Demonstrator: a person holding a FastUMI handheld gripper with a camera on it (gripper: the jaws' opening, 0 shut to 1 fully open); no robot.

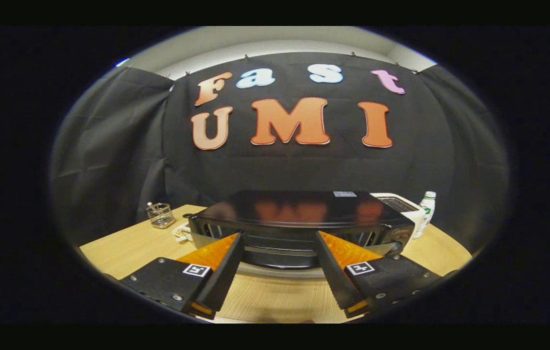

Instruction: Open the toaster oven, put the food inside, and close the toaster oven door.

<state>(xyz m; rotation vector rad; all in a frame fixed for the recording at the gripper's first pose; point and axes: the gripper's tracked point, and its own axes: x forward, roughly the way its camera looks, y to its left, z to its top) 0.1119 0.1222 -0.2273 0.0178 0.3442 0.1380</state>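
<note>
Hovering above the near part of a wooden table [124, 248], gripper [280, 238] spread wide, nothing held between the two fingers [229, 257]. Pointing toward the toaster oven [299, 218], with the fingertips reaching up in front of its front face, one toward the left side of the door and one toward the right. Cannot tell whether the tips touch the front or stop just short.

Sitting just beyond the fingers, mid-table: black toaster oven with a glossy top, a small pale sticker on the far part of that top. Door [275, 245] looking shut, though mostly masked by the fingers. Control panel at the right end of the front, knob [394, 248] just beside the right fingertip.

Standing on the far left of the table, well apart from the oven: small wire basket [161, 215]. Lying between basket and oven, near the oven's left corner: something white [181, 232], too small to identify. Standing far right, behind the oven's right end: white appliance [401, 204], and just right of it a plastic bottle [425, 214], upright, with a pale cap.
</note>
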